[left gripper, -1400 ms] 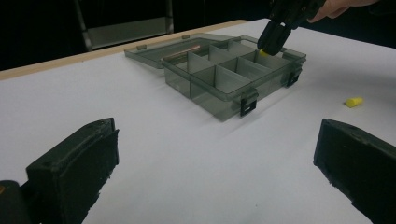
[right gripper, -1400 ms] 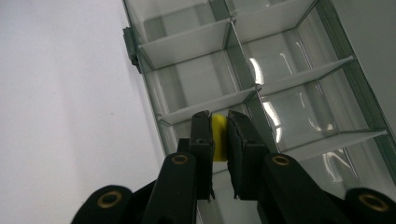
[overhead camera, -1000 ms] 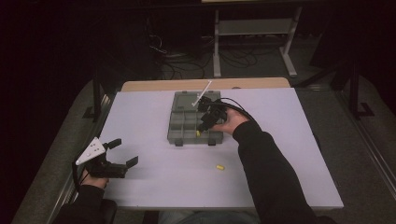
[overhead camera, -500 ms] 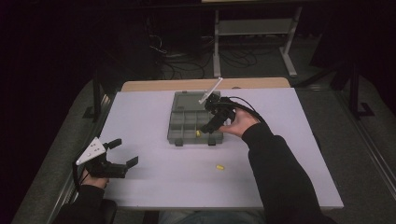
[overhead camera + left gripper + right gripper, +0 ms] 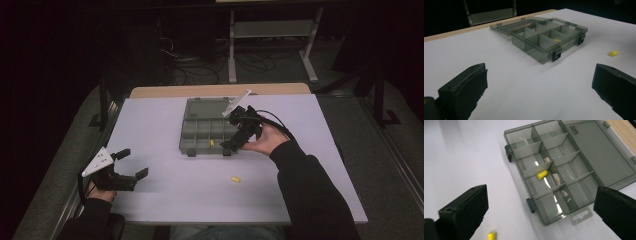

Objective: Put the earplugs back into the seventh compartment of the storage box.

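A white table (image 5: 165, 200) holds one clear grey plastic organizer box (image 5: 200, 135), lying open with its flat lid (image 5: 207, 106) folded back toward the far edge. In the right gripper view there is a short line of raised writing on the lid (image 5: 574, 128), too small and blurred to read. No other label or brand can be made out.

The box is split by thin walls into eight compartments, in two rows of four. Two dark latches sit on its near side. One compartment in the row next to the latches holds a single yellow earplug (image 5: 542, 174); the other seven look empty apart from reflections.

There are two yellow earplugs in all. The second earplug (image 5: 235, 178) lies loose on the bare table, well apart from the box on the person's side of it.

The person holds two black grippers. The right gripper (image 5: 240, 137) hangs just over the right end of the box, tilted down toward it. Its jaws have just been opening and now stand wide, with nothing between them; the earplug in the box lies below and beyond them. The left gripper (image 5: 131, 164) rests low near the table's left front corner, well apart from the box, its jaws also spread wide and empty.
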Available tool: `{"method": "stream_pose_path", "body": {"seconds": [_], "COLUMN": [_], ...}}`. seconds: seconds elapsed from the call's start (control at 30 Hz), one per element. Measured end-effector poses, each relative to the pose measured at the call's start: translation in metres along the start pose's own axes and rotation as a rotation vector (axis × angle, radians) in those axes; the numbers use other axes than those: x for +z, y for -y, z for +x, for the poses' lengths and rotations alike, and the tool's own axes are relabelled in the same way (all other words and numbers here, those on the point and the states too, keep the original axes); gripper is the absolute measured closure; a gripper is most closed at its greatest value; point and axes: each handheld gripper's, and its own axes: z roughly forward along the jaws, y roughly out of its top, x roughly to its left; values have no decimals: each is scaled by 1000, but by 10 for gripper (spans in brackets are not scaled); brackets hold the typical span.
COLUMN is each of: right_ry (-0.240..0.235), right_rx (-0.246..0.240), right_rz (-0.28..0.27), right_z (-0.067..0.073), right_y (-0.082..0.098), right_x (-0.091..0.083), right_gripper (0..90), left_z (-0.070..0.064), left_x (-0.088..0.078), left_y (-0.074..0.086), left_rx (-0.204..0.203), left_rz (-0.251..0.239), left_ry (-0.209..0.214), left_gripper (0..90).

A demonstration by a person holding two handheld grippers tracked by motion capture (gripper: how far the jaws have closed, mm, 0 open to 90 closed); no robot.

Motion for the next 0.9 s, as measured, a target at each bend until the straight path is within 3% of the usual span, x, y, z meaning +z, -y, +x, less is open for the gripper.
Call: {"method": "stream_pose_path", "body": {"seconds": [0.43,0.9], "right_ry": [-46,-66], "right_rx": [19,21], "right_rz": [1,20], "right_z": [11,22], "right_y": [29,49], "right_x": [10,20], "right_gripper": [0,0], "left_z": [0,0], "left_x": [0,0], "left_y": [0,0], "left_rx": [2,3], "left_rz": [1,2], "left_ry": [0,1], "left_gripper": [0,0]}}
